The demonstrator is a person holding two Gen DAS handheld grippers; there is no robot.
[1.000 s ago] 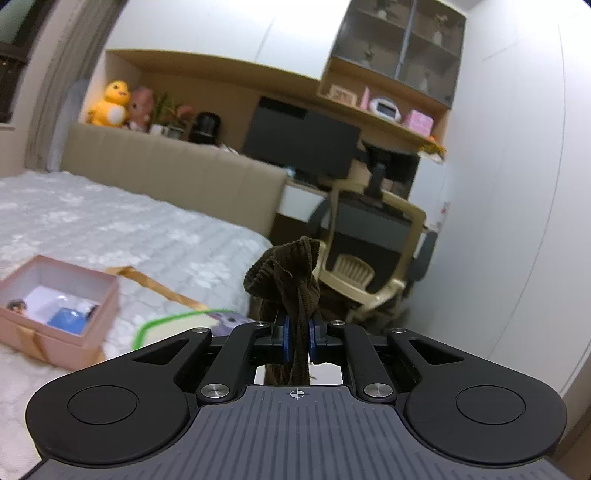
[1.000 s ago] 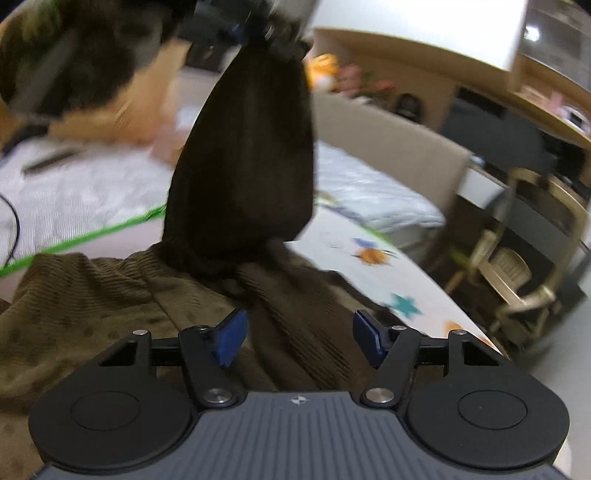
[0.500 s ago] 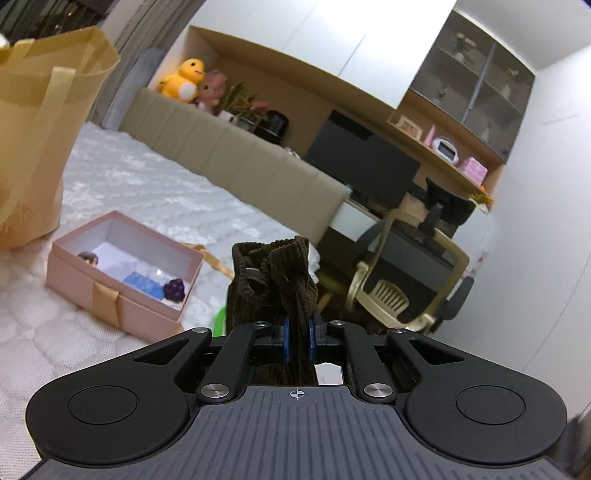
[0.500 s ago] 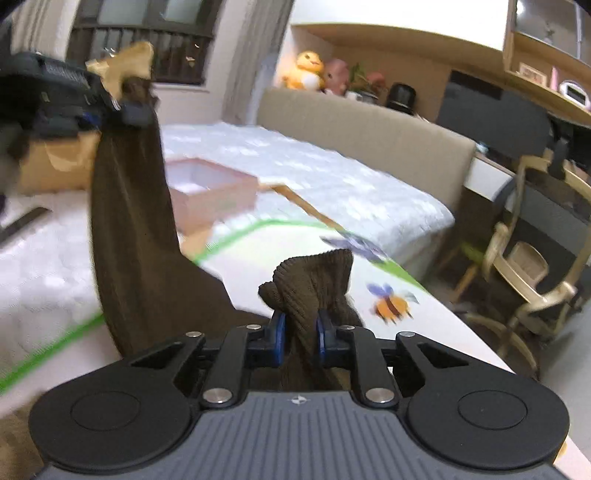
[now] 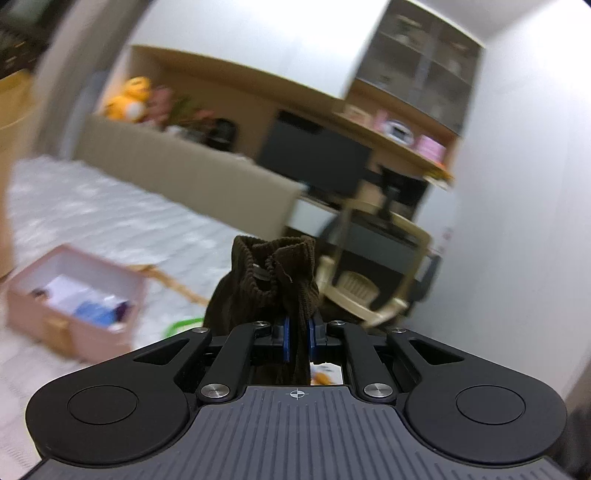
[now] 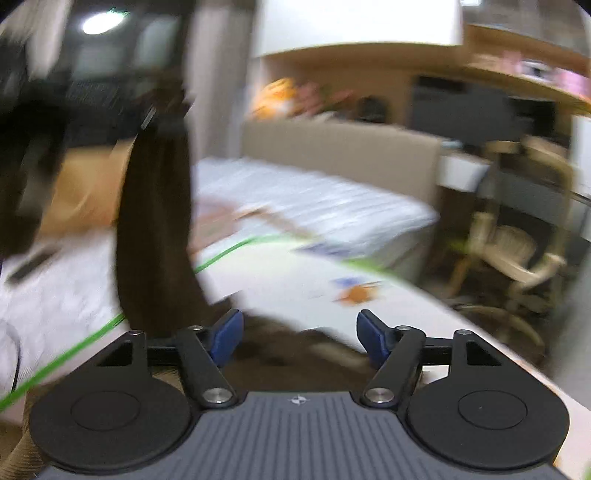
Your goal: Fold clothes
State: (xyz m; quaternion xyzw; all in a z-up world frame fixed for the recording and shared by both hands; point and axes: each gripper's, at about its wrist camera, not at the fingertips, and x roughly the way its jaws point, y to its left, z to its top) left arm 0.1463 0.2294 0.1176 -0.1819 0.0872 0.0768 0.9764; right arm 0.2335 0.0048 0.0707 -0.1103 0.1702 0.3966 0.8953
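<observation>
Left wrist view: your left gripper (image 5: 298, 341) is clamped tight on a bunched fold of the brown ribbed garment (image 5: 275, 275), lifted above the bed (image 5: 110, 221) near a pink box (image 5: 74, 295).

Right wrist view, blurred: your right gripper (image 6: 298, 334) gapes wide, holding nothing; the garment hangs at left and trails onto the white mat (image 6: 280, 280).

Indoor light, fairly dim & warm. Right wrist view: heavy motion blur, bed (image 6: 295, 206) and chair (image 6: 517, 240) smeared; a ceiling lamp (image 6: 101, 22) glares top left (reflection, poss.). Left wrist view sharper up close, the brown cloth (image 5: 275, 280) crisp, bkgd soft. Fisheye bends both edges, corners dark.
</observation>
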